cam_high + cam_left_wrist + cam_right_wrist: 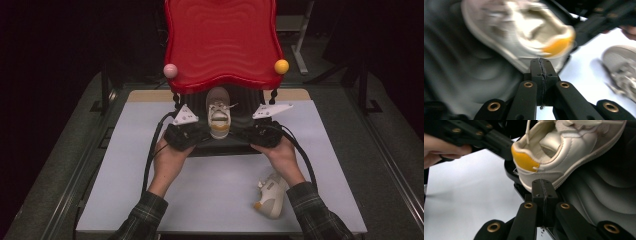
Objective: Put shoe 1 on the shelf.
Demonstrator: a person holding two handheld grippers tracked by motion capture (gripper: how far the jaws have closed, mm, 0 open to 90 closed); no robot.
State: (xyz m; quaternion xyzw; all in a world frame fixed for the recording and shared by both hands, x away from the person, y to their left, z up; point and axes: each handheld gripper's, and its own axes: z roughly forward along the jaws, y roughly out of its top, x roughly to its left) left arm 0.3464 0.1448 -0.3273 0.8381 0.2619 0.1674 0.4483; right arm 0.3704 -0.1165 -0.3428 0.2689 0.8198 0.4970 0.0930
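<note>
the shoe (218, 116) sits heel toward the person, between both grippers. the left gripper (541, 65) and right gripper (543, 187) are each closed, empty, equally near its heel.

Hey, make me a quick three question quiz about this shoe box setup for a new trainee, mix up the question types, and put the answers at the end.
1. True or false: the shoe in the black tray has an orange heel patch.
2. Multiple choice: where is the second shoe?
A. On the red lid
B. Lying on its side on the white table surface by the person's right forearm
C. Held between the left gripper's jaws
3. Fill in: in each gripper view, the jaws of the left gripper and right gripper are pressed ____.

Key: 1 true. 2 B. 3 together (shut, with nothing between them).
</note>
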